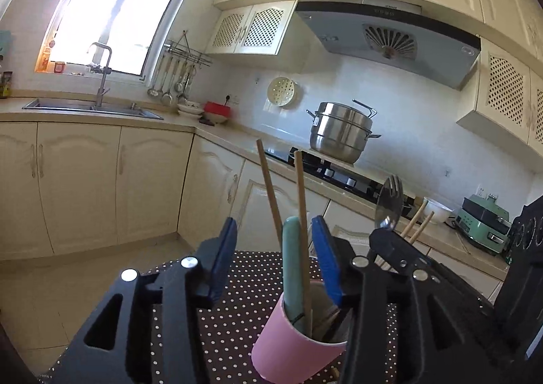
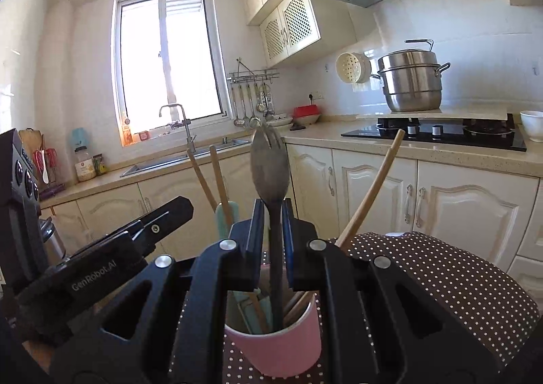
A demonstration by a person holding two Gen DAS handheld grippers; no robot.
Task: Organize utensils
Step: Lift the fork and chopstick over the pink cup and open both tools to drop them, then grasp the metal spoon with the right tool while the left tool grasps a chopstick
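A metal spoon (image 2: 269, 173) is being held upright, bowl upward, by the right gripper's (image 2: 273, 224) narrowed jaws, handle inside the pink cup (image 2: 275, 353); the left gripper's (image 1: 275, 241) jaws are standing apart around upright chopsticks (image 1: 300, 194).

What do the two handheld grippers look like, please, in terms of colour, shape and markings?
Both are matte black plastic with triangular cut-outs in the linkage arms and round silver pivot bolts. The left gripper has flat fingers faced with blue pads. The right gripper has the same build and blue pads. In the right wrist view the left gripper's body bears white "GenRobot.AI" lettering. No cables or sleeves show.
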